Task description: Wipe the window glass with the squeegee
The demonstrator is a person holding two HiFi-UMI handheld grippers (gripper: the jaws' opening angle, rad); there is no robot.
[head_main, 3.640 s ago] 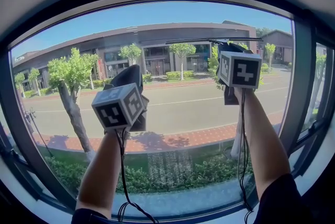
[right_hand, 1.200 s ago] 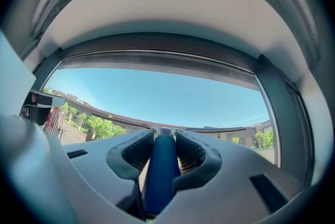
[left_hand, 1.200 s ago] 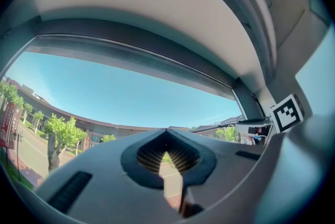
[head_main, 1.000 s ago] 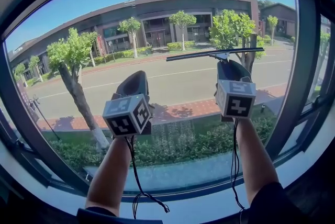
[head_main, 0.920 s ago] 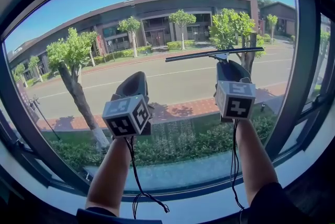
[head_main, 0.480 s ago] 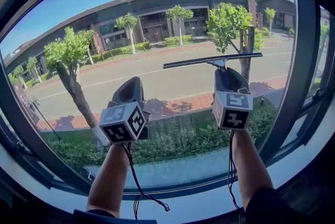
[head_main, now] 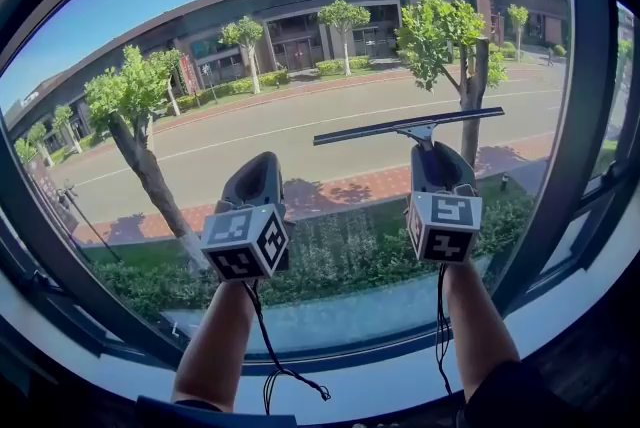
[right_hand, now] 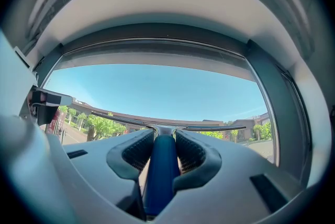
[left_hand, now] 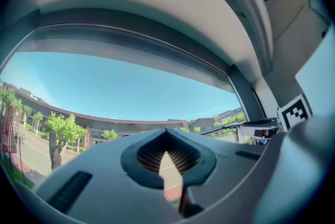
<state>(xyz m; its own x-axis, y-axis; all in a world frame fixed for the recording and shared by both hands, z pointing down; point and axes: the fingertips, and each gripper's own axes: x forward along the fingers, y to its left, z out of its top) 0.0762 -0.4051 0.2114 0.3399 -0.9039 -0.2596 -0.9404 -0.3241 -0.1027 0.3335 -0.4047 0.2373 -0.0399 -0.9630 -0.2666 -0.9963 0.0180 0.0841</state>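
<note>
The squeegee (head_main: 410, 126) lies with its long black blade across the window glass (head_main: 300, 36), about mid-height on the right half. My right gripper (head_main: 434, 154) is shut on its blue handle (right_hand: 159, 170), just below the blade (right_hand: 172, 125). In the right gripper view the handle fills the gap between both pads. My left gripper (head_main: 256, 184) hovers left of the squeegee and a little lower, pointing up at the glass. Its jaws are shut with nothing held (left_hand: 167, 136). The blade's tip (left_hand: 230, 125) shows at the right of the left gripper view.
A dark window frame surrounds the pane, with a thick vertical mullion (head_main: 575, 116) just right of the blade's end. A white sill (head_main: 330, 384) runs below my arms. Outside are a road, trees and a long building. Cables hang from both grippers.
My right gripper has drawn the squeegee down the glass from near the top of the pane to mid-height. The left gripper has sunk slightly and stayed shut.
</note>
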